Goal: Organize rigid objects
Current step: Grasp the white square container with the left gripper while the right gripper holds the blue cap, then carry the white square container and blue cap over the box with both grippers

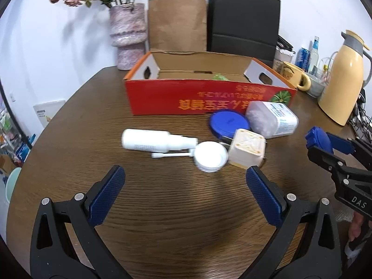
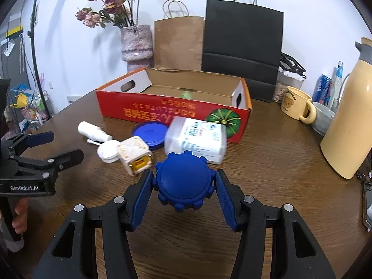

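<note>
My right gripper (image 2: 183,186) is shut on a blue gear-shaped knob (image 2: 183,183), held above the table in front of the pile; the knob also shows in the left wrist view (image 1: 318,138). My left gripper (image 1: 184,181) is open and empty, just short of the pile. On the table lie a white bottle (image 1: 148,140), a white round lid (image 1: 210,155), a cream cube (image 1: 247,150), a blue round lid (image 1: 229,123) and a clear plastic box (image 1: 272,118). The open red cardboard box (image 1: 186,100) stands behind them.
A pink vase (image 1: 129,34), a brown paper bag (image 1: 177,23) and a black bag (image 1: 244,21) stand at the back. A yellow mug (image 2: 296,107), a grey bowl (image 2: 322,118) and a cream thermos (image 2: 351,125) stand at the right.
</note>
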The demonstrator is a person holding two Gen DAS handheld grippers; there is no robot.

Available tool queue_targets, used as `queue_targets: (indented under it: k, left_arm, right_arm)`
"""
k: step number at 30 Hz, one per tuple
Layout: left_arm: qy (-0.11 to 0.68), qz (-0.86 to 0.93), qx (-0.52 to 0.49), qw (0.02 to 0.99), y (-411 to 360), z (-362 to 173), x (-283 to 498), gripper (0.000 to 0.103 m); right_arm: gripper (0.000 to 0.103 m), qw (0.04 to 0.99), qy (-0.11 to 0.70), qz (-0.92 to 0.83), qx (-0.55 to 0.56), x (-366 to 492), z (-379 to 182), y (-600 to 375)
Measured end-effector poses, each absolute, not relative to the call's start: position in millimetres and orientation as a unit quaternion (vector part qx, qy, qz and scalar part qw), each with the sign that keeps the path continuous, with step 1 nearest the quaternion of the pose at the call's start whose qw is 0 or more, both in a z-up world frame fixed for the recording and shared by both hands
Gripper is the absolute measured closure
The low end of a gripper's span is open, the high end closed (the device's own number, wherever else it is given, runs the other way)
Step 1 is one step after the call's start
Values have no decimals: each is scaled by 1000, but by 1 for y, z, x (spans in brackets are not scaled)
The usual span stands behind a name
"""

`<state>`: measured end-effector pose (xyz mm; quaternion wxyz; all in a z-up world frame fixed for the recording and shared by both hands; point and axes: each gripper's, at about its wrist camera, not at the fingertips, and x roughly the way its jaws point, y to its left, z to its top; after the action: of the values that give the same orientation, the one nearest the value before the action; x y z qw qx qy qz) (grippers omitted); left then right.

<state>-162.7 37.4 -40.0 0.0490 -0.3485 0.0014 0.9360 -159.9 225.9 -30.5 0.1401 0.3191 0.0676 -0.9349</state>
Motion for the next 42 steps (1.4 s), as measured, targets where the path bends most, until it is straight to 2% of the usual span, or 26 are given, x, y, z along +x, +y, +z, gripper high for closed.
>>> queue_targets:
  k: [23,24,27,32,33,34,42]
  left_arm:
    - [67,923,-371,81,119,-51,-206,0]
    - [67,923,-370,84,120,-51,-206,2]
    - [72,920,-376,86,124,-53,-209,19]
    - [68,914,-390,92,123,-57,-213,34]
    - [67,914,-390,91,123,-57,-213,43]
    - [66,914,-390,91,123,-56,-213,47]
    - [63,914,-388,98,123,-56,-210,47]
  right_arm:
    - [44,105,49,-935,335,-174,-37,266]
    - [44,105,49,-935,336,-174,-37,266]
    - [44,100,45,-937,333,-174,-36,268]
    - [44,95,45,-936,335,-175,-36,268]
    - [44,94,45,-936,335,-176,-36,267]
    - [44,93,45,-936,336,-176,-36,267]
    - [44,83,42,-938,334,-176,-35,268]
